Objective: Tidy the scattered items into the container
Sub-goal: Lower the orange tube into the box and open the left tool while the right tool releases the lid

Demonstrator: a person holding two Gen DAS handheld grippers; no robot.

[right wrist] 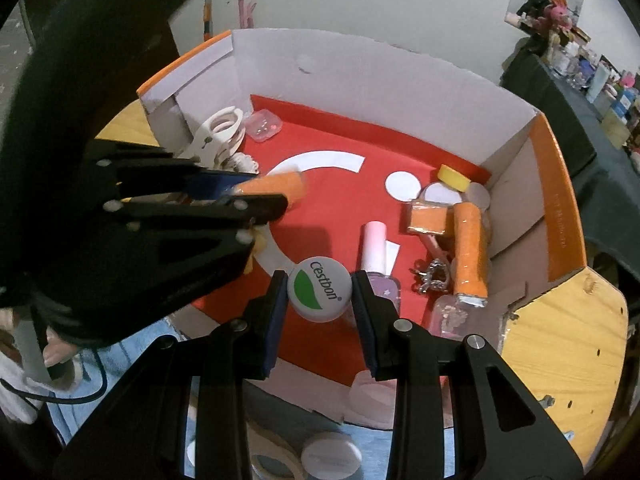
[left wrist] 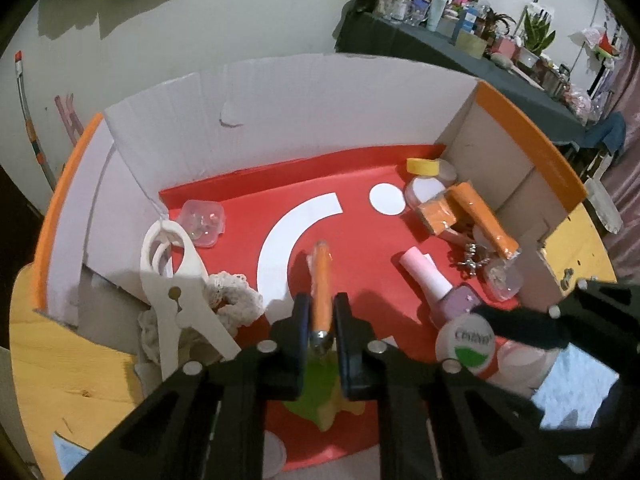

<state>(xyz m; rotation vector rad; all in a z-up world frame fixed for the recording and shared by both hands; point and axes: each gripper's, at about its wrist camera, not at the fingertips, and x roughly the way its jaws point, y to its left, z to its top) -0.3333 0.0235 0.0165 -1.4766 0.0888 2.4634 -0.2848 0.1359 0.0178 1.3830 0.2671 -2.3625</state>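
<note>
Table: wooden, carrying our box (left wrist: 328,92).
Left fingers (left wrist: 320,316): we clamp an orange tube (left wrist: 320,280) over the box, ready to drop.
Right fingers (right wrist: 319,292): we pinch a cap (right wrist: 319,295) likewise.

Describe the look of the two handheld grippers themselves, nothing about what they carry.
Both the left gripper and the right gripper are matte black plastic with angular, cut-out finger arms, round silver pivot bolts and dark blue pads on the inner faces of the fingers. A thin black cable trails below the left one.

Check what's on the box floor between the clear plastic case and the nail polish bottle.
Left wrist view: between the clear plastic case and the nail polish bottle lies only red floor with a white arc; the orange stick held by the left tool hangs over it.
</note>
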